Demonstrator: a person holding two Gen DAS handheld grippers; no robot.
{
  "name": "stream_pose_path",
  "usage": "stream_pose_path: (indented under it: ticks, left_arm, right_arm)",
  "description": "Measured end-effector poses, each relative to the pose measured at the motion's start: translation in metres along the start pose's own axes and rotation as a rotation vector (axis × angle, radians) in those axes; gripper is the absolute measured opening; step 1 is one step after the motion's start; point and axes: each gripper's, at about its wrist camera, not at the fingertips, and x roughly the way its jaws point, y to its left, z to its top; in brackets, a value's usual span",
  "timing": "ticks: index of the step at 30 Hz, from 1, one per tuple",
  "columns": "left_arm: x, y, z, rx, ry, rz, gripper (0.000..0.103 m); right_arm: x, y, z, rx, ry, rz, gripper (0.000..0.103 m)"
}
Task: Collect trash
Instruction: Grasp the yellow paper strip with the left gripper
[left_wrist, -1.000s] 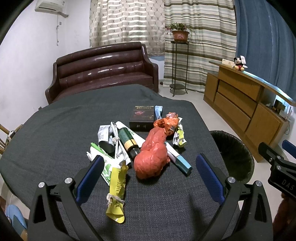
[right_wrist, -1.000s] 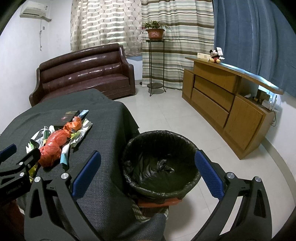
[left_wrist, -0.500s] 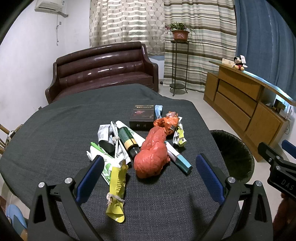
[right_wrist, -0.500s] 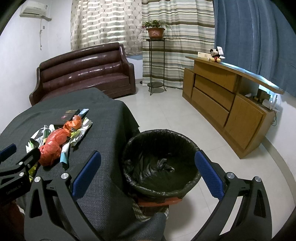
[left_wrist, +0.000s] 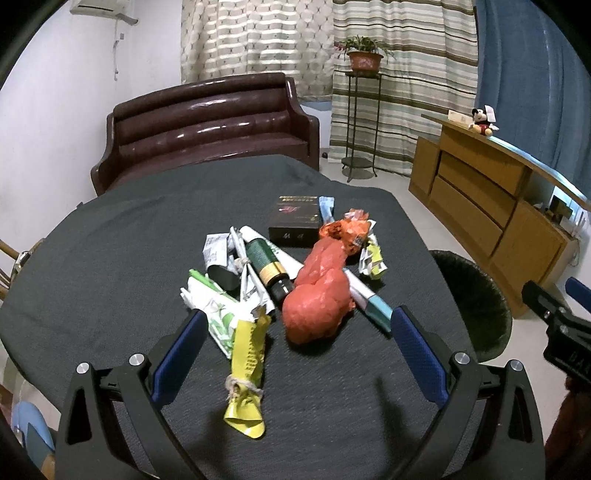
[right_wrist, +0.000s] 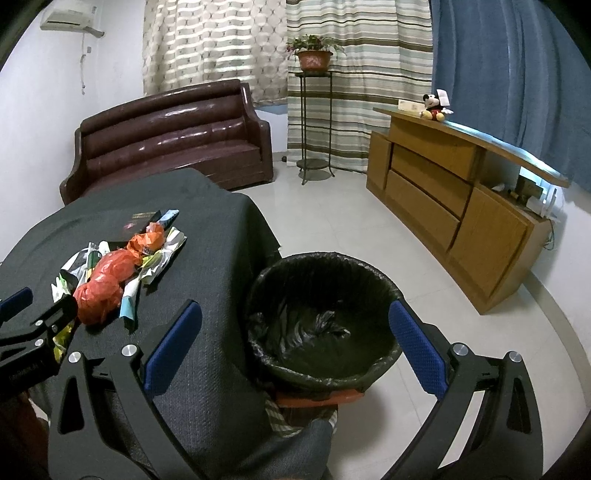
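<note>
Task looked barely begun: trash pile (left_wrist: 288, 280) lay untouched on table (left_wrist: 110, 236), bin (right_wrist: 321, 317) looked empty. Left gripper (left_wrist: 295, 347), right gripper (right_wrist: 295, 343) both spread wide, holding nothing.

The table (left_wrist: 110, 258) wears rough, dark gray cloth. The red bag (left_wrist: 317, 299) is thin, crinkly plastic. The yellow wrapper (left_wrist: 247, 354) looks like creased paper. The sofa (left_wrist: 207, 122) is shiny brown leather. The cabinet (right_wrist: 443, 184) is smooth wood. The bin liner (right_wrist: 321, 317) is glossy black plastic.

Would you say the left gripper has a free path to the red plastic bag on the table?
Probably yes: the left gripper is open, the red plastic bag lies just ahead, uncovered.
</note>
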Motion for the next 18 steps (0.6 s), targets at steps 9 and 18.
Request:
stream_pose_path:
  ticks: [9,18]
  left_arm:
    - [-0.005,0.019,-0.008,-0.023,0.035,0.026,0.095]
    - [-0.001,0.026,-0.009,-0.027,0.117,0.03,0.072]
  right_arm:
    - [-0.004,0.003,-0.006,0.007,0.02,0.003,0.084]
    - [-0.004,0.006,-0.005,0.012,0.058,0.026,0.075]
